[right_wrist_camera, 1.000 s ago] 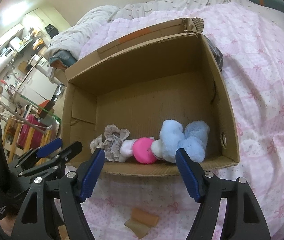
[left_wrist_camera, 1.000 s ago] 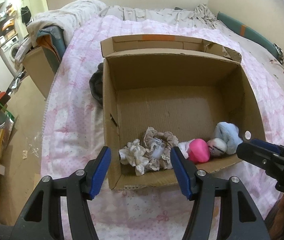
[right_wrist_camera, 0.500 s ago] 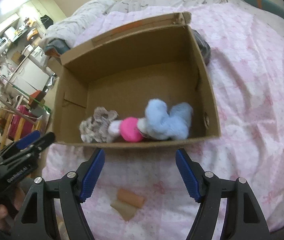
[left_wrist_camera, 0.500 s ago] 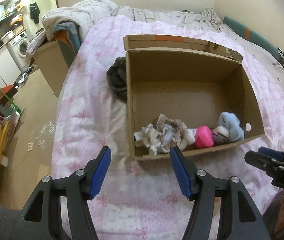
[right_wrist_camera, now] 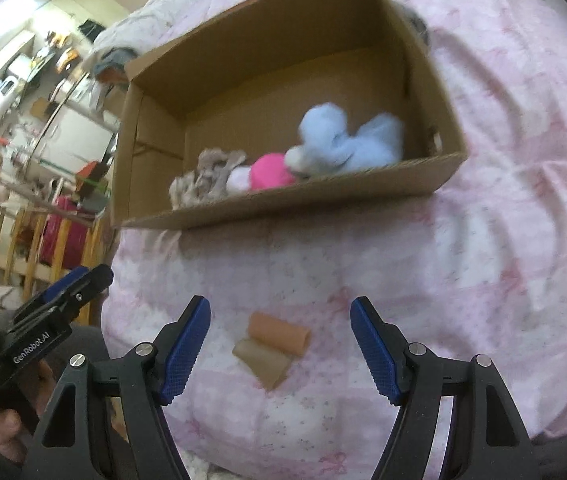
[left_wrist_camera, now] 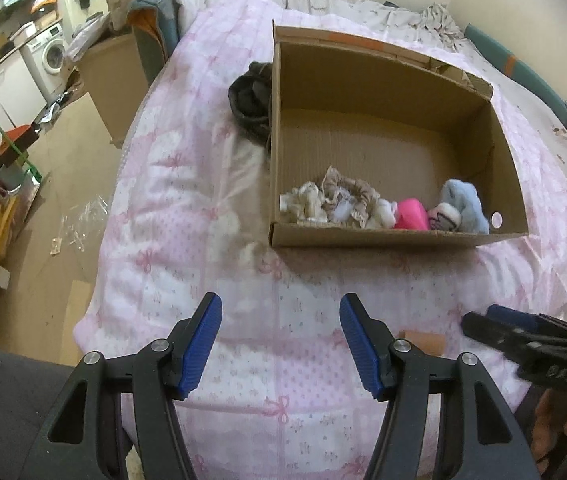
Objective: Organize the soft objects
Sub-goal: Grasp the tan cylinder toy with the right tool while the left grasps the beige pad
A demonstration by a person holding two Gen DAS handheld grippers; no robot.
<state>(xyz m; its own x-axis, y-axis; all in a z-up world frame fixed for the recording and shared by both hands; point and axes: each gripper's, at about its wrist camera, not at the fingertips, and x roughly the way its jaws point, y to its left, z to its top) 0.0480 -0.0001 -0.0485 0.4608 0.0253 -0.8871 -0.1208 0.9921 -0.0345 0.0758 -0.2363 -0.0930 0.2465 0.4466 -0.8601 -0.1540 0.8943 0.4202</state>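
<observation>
My left gripper (left_wrist_camera: pixel 281 340) and right gripper (right_wrist_camera: pixel 279 344) hover with jaws apart and empty above the pink bed (left_wrist_camera: pixel 187 216). Rolled tan socks (right_wrist_camera: pixel 271 346) lie near; the cardboard box (left_wrist_camera: pixel 395 238) of soft toys sits farther off.
</observation>
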